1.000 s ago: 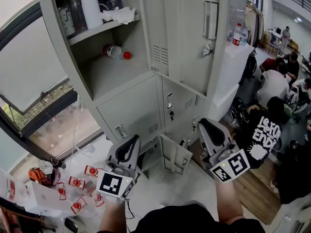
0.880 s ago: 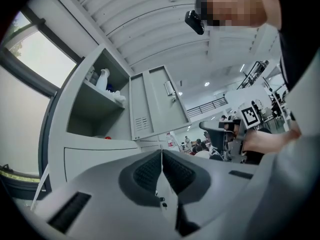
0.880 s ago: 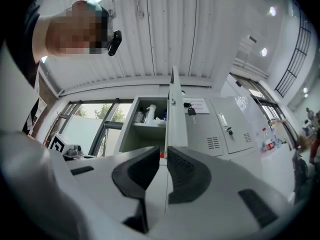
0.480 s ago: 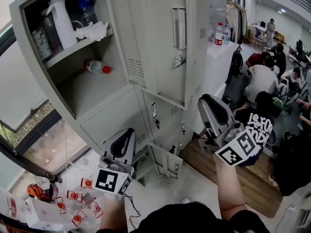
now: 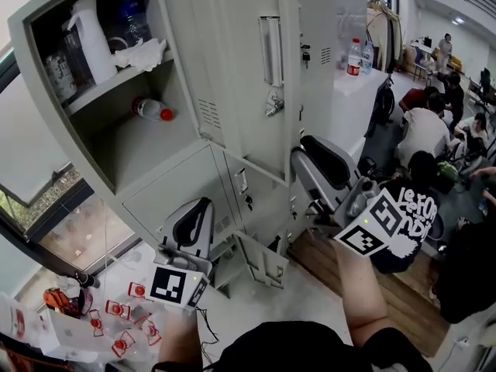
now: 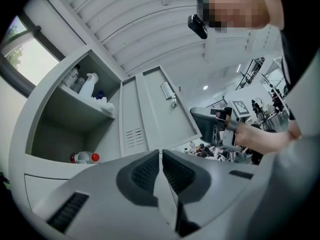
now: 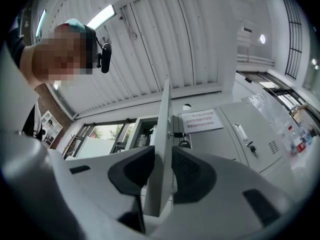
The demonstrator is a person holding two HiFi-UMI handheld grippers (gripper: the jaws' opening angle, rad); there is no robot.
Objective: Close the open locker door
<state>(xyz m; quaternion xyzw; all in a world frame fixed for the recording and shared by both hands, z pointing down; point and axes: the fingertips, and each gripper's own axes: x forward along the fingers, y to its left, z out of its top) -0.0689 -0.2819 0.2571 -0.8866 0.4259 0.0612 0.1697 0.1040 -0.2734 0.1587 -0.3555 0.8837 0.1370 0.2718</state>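
Observation:
The grey locker's upper door (image 5: pixel 240 76) stands open, its handle (image 5: pixel 270 51) facing me. My right gripper (image 5: pixel 301 156) is at the door's lower right corner. In the right gripper view the door's edge (image 7: pixel 163 129) runs between the jaws, and the right gripper (image 7: pixel 162 156) is shut on it. The open compartment (image 5: pixel 116 142) holds a red-capped bottle (image 5: pixel 153 110) and a white spray bottle (image 5: pixel 91 37). My left gripper (image 5: pixel 201 204) hangs lower, in front of the bottom lockers, shut and holding nothing. The left gripper (image 6: pixel 160 156) points up at the door (image 6: pixel 165 109).
A small lower locker door (image 5: pixel 260 258) hangs open near the floor. Several red-capped items (image 5: pixel 124 316) lie on the floor at the left. People sit at the right (image 5: pixel 422 130). Two bottles (image 5: pixel 355 56) stand on a white cabinet beside the lockers.
My right gripper has risen and moved left to the open door's lower corner and now has its edge between the jaws. The left gripper has barely moved.

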